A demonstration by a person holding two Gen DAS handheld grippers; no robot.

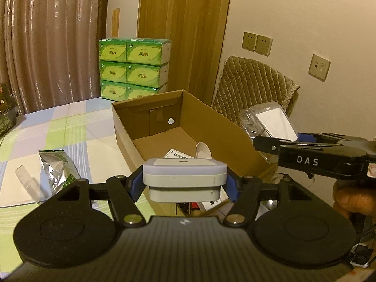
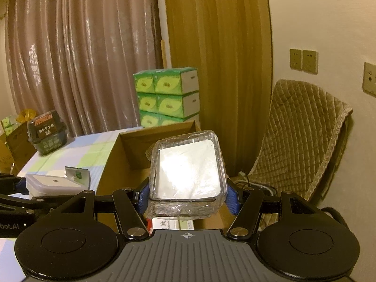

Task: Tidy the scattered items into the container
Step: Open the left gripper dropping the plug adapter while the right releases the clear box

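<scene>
My left gripper (image 1: pixel 185 183) is shut on a white square device (image 1: pixel 185 176), held over the near end of the open cardboard box (image 1: pixel 211 117). Inside the box lie a white spoon (image 1: pixel 203 150) and a printed leaflet (image 1: pixel 178 154). My right gripper (image 2: pixel 187 193) is shut on a clear plastic-wrapped box with a white face (image 2: pixel 188 174), above the cardboard box (image 2: pixel 134 145). From the left wrist view that wrapped box (image 1: pixel 270 122) hangs beyond the cardboard box's right wall. On the tablecloth left of the box lie a foil pouch (image 1: pixel 57 166) and a small clear bottle (image 1: pixel 29 183).
The checked tablecloth (image 1: pixel 47 127) covers the table. A dark instant-noodle tub (image 2: pixel 48 135) stands at the table's far left. Stacked green tissue packs (image 1: pixel 134 68) stand behind the box by the curtain. A chair with a quilted cover (image 1: pixel 253 87) is to the right.
</scene>
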